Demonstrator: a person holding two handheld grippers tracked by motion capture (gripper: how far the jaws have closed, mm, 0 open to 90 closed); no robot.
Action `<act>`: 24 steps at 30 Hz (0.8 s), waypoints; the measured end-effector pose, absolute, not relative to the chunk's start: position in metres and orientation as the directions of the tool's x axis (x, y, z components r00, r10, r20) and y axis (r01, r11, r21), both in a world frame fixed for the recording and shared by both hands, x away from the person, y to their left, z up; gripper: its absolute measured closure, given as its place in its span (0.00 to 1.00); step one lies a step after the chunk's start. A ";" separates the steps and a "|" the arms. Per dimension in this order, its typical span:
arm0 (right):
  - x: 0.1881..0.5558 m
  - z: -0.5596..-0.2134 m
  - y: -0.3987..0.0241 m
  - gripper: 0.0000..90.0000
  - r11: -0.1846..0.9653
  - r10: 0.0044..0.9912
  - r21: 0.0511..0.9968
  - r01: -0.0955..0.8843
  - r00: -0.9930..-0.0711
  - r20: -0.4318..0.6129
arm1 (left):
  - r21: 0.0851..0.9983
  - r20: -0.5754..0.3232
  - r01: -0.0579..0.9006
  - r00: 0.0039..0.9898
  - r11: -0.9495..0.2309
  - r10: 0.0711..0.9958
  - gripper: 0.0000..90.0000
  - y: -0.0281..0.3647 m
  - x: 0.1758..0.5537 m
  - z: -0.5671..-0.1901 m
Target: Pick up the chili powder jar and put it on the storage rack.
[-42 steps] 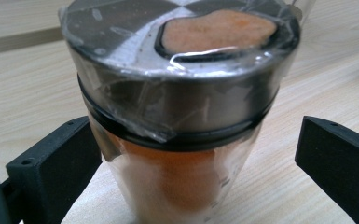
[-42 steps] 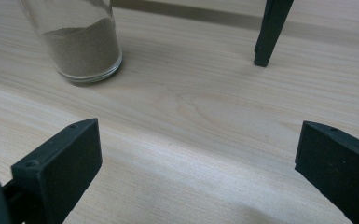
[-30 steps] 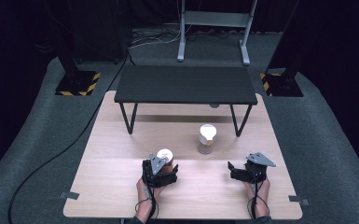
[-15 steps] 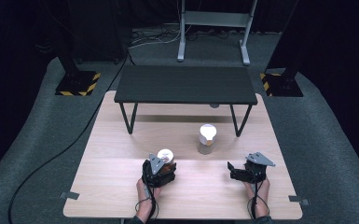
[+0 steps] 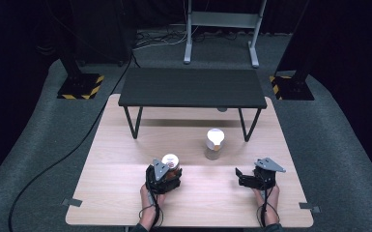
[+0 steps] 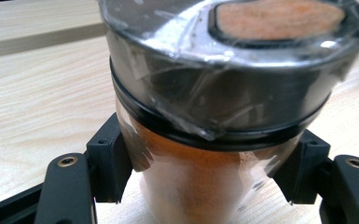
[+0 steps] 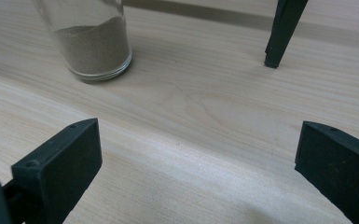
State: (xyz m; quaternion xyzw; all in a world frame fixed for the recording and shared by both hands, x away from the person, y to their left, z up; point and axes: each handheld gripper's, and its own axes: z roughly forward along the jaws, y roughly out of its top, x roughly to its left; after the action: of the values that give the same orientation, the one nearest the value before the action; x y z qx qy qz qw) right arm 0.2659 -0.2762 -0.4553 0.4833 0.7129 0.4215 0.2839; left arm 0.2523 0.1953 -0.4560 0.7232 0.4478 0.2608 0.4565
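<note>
Bench (image 5: 125,203): pale wood, carrying every item listed below.

Black shelf (image 5: 192,87): low, on thin legs, standing at the far half of the bench, well beyond both sets of jaws. One leg foot (image 7: 275,58) lies ahead of the right jaws, toward their right side.

Left gripper (image 5: 163,175): jaws have just been closing and now press on the orange-powder jar from both sides, below its cap. Pads touch the glass on the left and on the right.

Right gripper (image 5: 244,176): jaws spread wide, nothing between them but bare bench; well apart from the left gripper.

Orange-powder jar (image 6: 205,186): upright glass jar of orange powder, seated between the left jaws and gripped at its body. Its dark cap (image 6: 224,84), wrapped in clear film, sits above the jaws and overhangs them. From above, the jar's pale top (image 5: 170,160) shows just beyond the gripper body.

Second jar (image 7: 93,46): upright glass jar, part-filled with grey-brown powder, ahead of the right jaws and off to their left, not between them. White top (image 5: 215,137) seen from above.
</note>
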 end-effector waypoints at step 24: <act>0.266 -0.456 -0.280 0.00 0.166 0.924 0.880 0.446 -0.382 0.019 | 0.905 -0.029 0.387 0.474 -0.178 0.880 0.34 0.210 0.258 -0.426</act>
State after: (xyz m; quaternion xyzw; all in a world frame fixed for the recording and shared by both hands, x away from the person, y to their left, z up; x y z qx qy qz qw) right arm 0.2662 -0.2801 -0.4563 0.4814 0.7114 0.4302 0.2778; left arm 0.2582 0.2102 -0.4265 0.7205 0.4396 0.2643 0.4667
